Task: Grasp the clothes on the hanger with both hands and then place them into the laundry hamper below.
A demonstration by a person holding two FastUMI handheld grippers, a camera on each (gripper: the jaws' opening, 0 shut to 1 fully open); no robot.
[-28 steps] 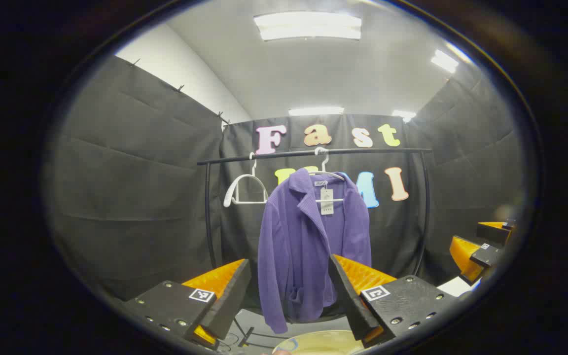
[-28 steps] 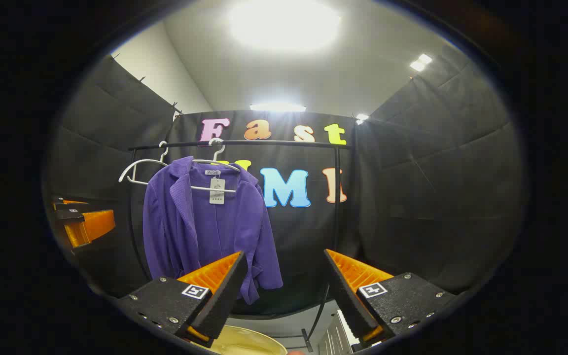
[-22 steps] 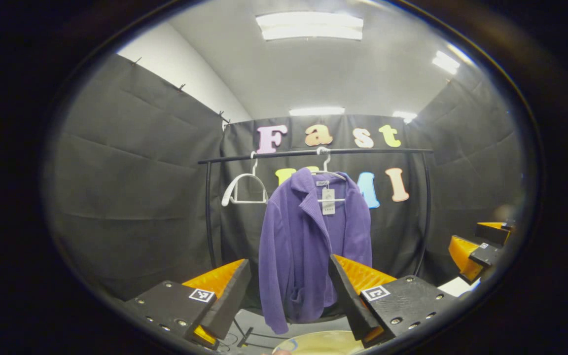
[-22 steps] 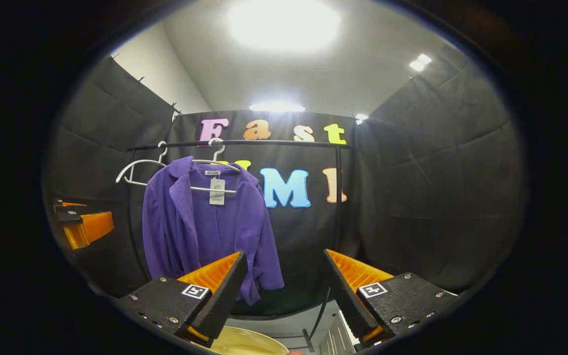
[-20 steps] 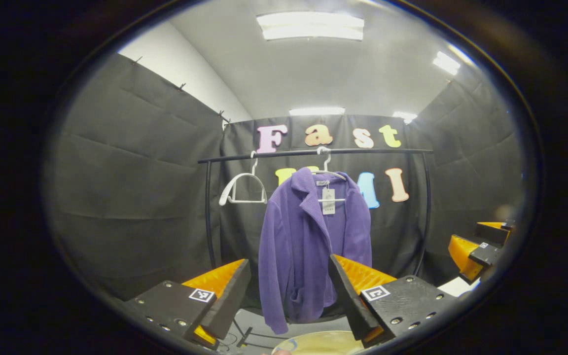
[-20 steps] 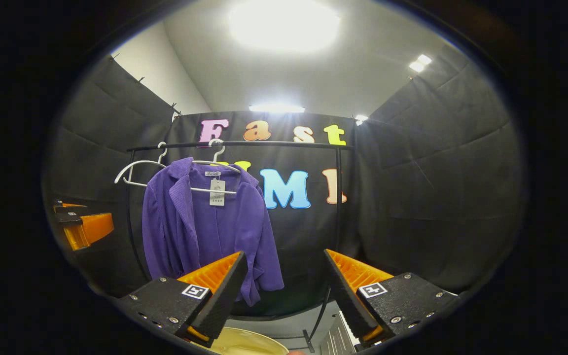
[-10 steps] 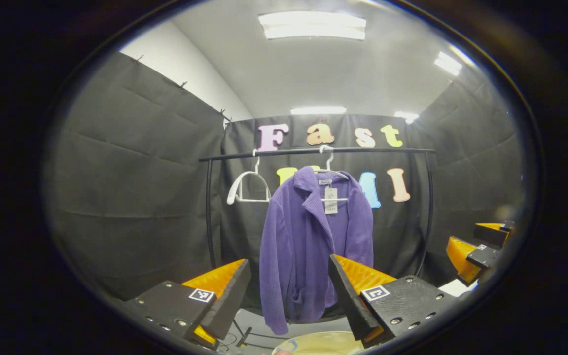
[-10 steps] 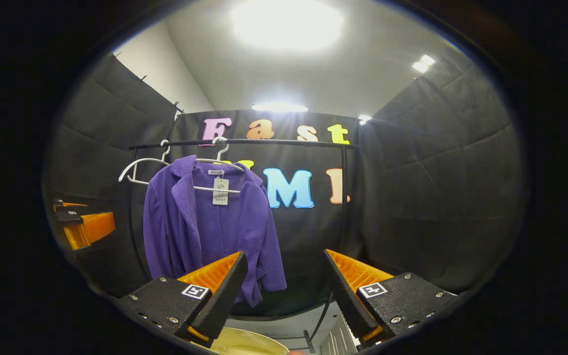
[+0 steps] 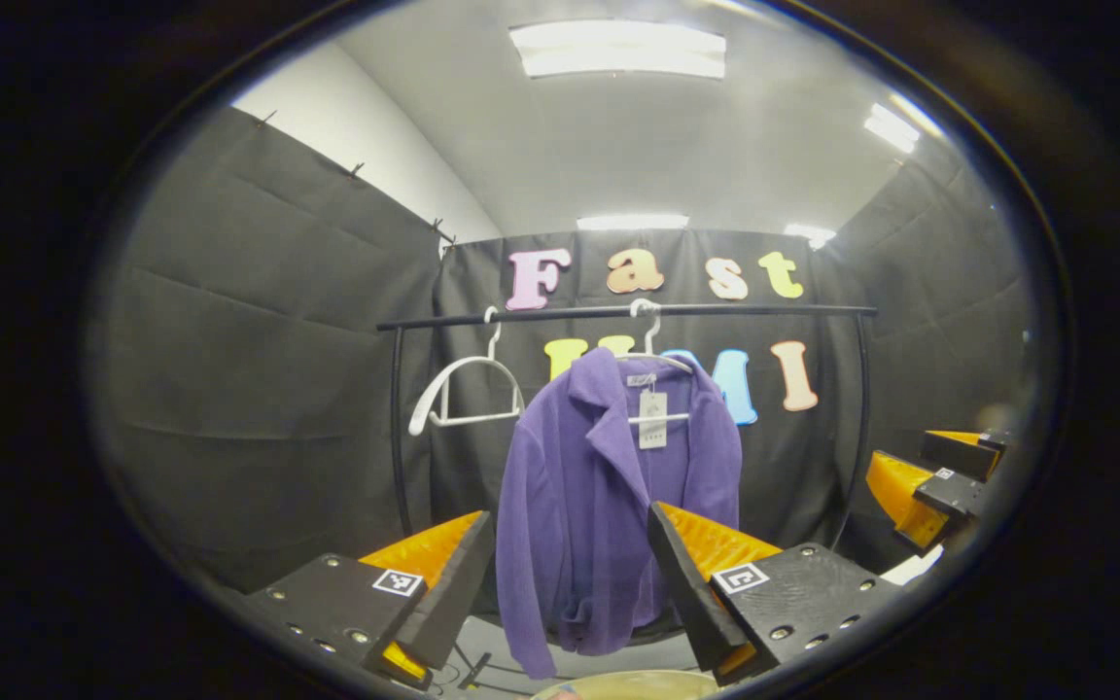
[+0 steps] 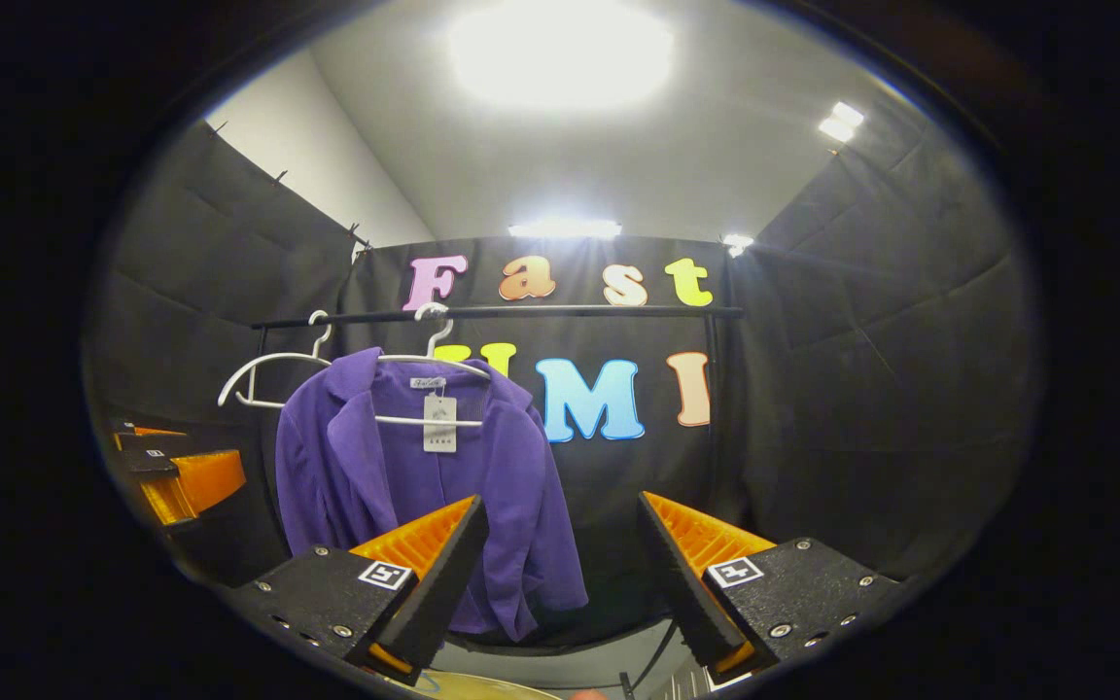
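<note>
A: What does the left gripper view give you?

B: The left gripper (image 9: 570, 554) has its orange fingers spread wide with nothing between them. Past the gap a purple jacket (image 9: 609, 506) hangs on a white hanger (image 9: 655, 362) from a black rail (image 9: 618, 313), well apart from the fingers. An empty white hanger (image 9: 463, 394) hangs just left of it. The right gripper (image 9: 925, 476) shows at the right edge; I cannot tell its gap from here. A pale rim at the bottom edge is likely the hamper (image 9: 628, 686)

A: And the right gripper view?

B: The right gripper (image 10: 560, 549) is also wide apart, gripping nothing. The jacket (image 10: 424, 486) hangs to the left of its fingers, on the same rail (image 10: 502, 313), paper tag (image 10: 440, 424) at the collar. The left gripper (image 10: 181, 476) sits at the left edge, beside the jacket's sleeve but not touching it
</note>
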